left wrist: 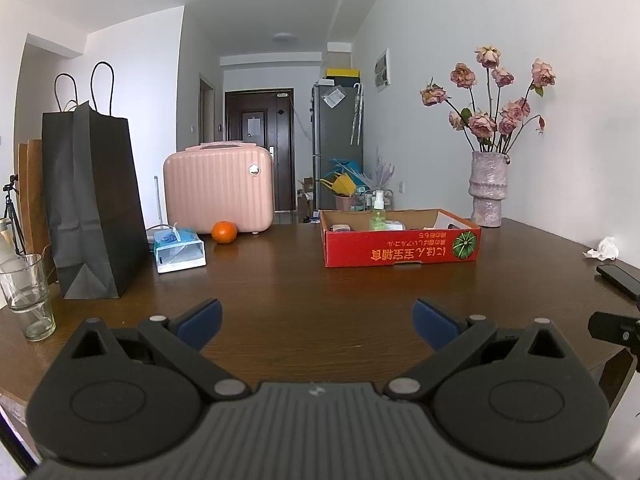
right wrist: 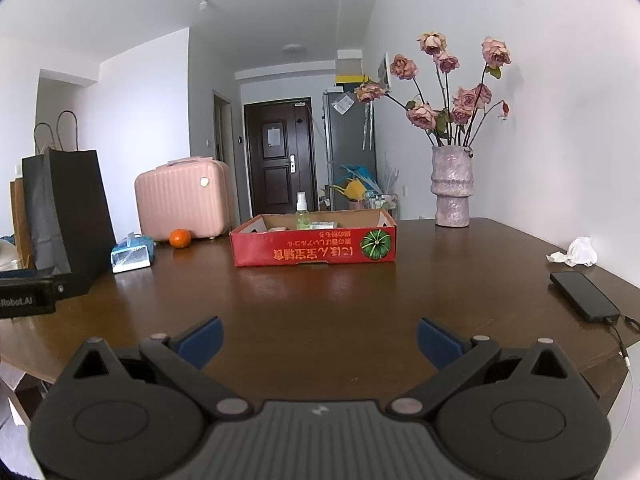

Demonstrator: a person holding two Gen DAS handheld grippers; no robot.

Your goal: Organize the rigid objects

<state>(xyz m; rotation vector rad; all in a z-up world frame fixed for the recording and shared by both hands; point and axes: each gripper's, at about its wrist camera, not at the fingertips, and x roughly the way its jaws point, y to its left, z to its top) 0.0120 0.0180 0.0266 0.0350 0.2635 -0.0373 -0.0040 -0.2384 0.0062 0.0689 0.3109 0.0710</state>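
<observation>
A red cardboard tray (left wrist: 400, 250) (right wrist: 312, 248) sits on the brown table, holding a green spray bottle (left wrist: 377, 216) (right wrist: 302, 214) and small boxes. An orange (left wrist: 224, 232) (right wrist: 179, 238) lies in front of a pink case (left wrist: 218, 186) (right wrist: 182, 202). A black phone (right wrist: 584, 296) (left wrist: 618, 280) lies at the right edge. My left gripper (left wrist: 316, 322) hovers low over the near table, open and holding nothing. My right gripper (right wrist: 319, 340) is likewise open and holding nothing, well short of the tray.
A black paper bag (left wrist: 90, 208) (right wrist: 64, 208) stands at the left, with a tissue pack (left wrist: 178, 250) (right wrist: 132, 256) beside it. A glass (left wrist: 28, 296) stands near the left edge. A vase of dried roses (left wrist: 488, 188) (right wrist: 452, 186) and a crumpled tissue (right wrist: 576, 252) are at the right.
</observation>
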